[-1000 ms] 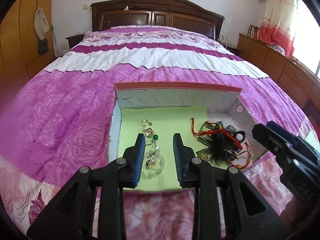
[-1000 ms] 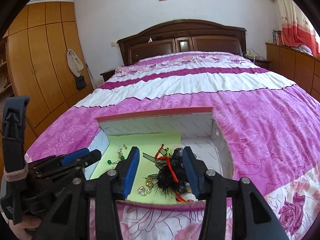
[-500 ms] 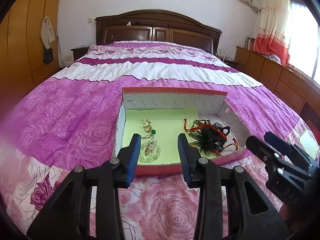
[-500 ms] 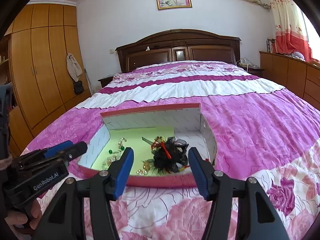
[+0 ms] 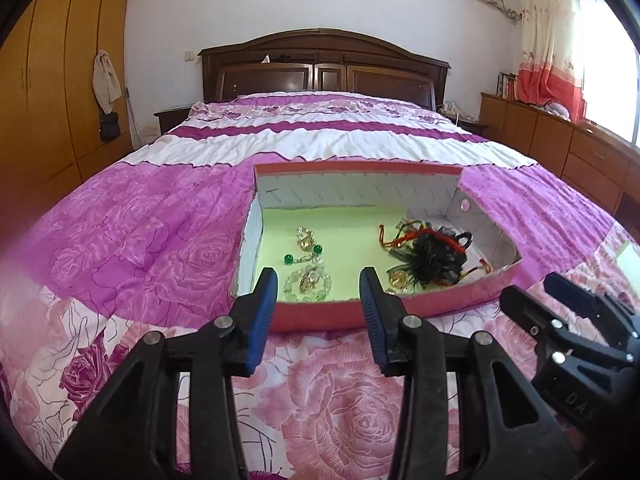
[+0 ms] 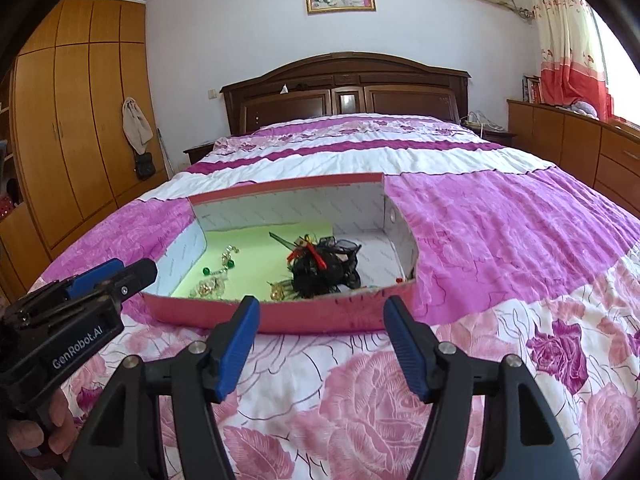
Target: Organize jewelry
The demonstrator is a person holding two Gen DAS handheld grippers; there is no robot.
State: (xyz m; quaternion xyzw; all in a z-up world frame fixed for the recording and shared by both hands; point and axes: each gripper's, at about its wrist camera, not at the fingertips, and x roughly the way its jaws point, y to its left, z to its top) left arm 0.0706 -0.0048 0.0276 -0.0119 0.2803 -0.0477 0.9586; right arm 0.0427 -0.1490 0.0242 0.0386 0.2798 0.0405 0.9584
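Both tools had backed away from the box (image 5: 320, 318) on the bed (image 5: 140, 240), out over the rose bedspread. Lower left of the right-wrist view, the left tool (image 5: 318, 285) read "GenRobot.AI", jaws opening, nothing between. Centre frame, two green beads (image 5: 303, 253) lay beside a bead bracelet (image 5: 308, 284). The right tool (image 6: 320, 310) was likewise opening, empty.
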